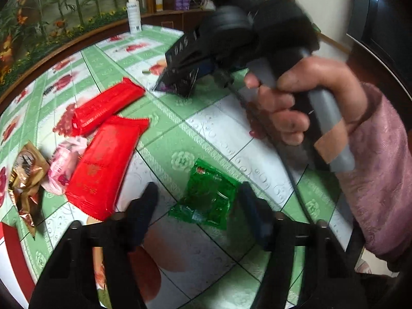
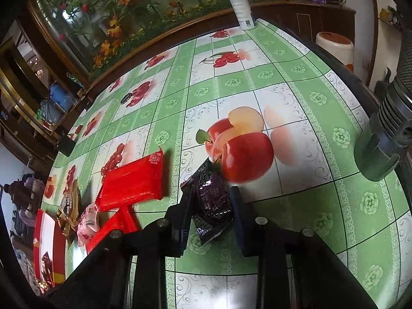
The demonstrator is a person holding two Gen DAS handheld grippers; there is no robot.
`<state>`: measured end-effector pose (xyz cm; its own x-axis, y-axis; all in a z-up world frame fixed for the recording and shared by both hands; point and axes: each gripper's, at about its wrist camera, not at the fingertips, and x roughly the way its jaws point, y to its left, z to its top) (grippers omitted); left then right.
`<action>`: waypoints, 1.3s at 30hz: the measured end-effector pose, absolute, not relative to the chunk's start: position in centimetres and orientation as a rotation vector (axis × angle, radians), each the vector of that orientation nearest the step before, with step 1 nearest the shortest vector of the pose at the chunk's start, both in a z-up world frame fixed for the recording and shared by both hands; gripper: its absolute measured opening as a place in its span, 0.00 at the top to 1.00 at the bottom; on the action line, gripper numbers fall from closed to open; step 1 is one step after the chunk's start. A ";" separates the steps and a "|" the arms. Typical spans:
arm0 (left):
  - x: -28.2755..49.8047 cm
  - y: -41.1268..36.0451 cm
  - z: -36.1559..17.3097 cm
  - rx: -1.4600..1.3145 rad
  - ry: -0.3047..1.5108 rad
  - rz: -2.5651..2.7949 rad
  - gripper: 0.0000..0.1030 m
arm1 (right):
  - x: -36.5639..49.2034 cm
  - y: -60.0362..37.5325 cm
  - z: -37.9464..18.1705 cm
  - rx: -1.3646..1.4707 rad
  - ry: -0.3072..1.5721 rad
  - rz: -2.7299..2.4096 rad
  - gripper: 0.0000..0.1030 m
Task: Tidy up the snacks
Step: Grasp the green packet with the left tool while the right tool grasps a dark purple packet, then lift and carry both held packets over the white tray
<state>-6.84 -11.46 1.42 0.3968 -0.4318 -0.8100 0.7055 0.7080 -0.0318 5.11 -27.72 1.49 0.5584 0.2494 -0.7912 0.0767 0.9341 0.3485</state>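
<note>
The right gripper (image 2: 209, 211) is clamped on one dark purple snack packet (image 2: 209, 200), both pads pressing its crinkled sides, with the packet's lower end resting on the tablecloth (image 2: 296, 188) just below a printed apple. In the left wrist view the same gripper (image 1: 177, 87) shows from outside, held by a hand (image 1: 296, 103) in a pink sleeve (image 1: 381, 167), the purple packet (image 1: 164, 87) peeking out at its tip.

The left gripper (image 1: 198, 200) hangs over one green snack packet (image 1: 206, 195), which lies flat on the cloth between its fingers; the right-hand finger sits at the packet's edge, the other stands clear of it, so the jaws are released, not gripping.

Counted (as far as the fisheye allows): two red wrapped packs, the farther red pack (image 1: 108, 108) and the nearer red pack (image 1: 103, 167), lying side by side; one pink packet (image 1: 64, 167) touching the nearer one; one gold-brown packet (image 1: 25, 177) beside that; one red and white box (image 2: 46, 252) at the table's edge.

One white spray bottle (image 2: 240, 2) stands upright at the far side of the table, well apart from the snacks.
</note>
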 end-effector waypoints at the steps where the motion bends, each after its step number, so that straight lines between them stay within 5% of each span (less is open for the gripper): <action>1: -6.8 -11.4 1.4 0.346 0.895 -0.739 0.49 | 5.1 -27.7 1.5 0.369 0.979 0.105 0.71; 6: -7.2 -11.8 1.4 0.370 0.873 -0.754 0.65 | 5.2 -27.6 1.5 0.361 0.976 0.102 0.71; 39: -10.5 2.4 7.6 0.081 0.716 -0.399 0.66 | 4.1 -27.8 1.9 0.423 0.867 0.117 0.74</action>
<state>-10.51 2.43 7.55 0.6824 -0.3278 -0.6533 0.3829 0.9217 -0.0626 4.07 -27.81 1.92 0.6467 0.2693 -0.7136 0.0697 0.9108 0.4069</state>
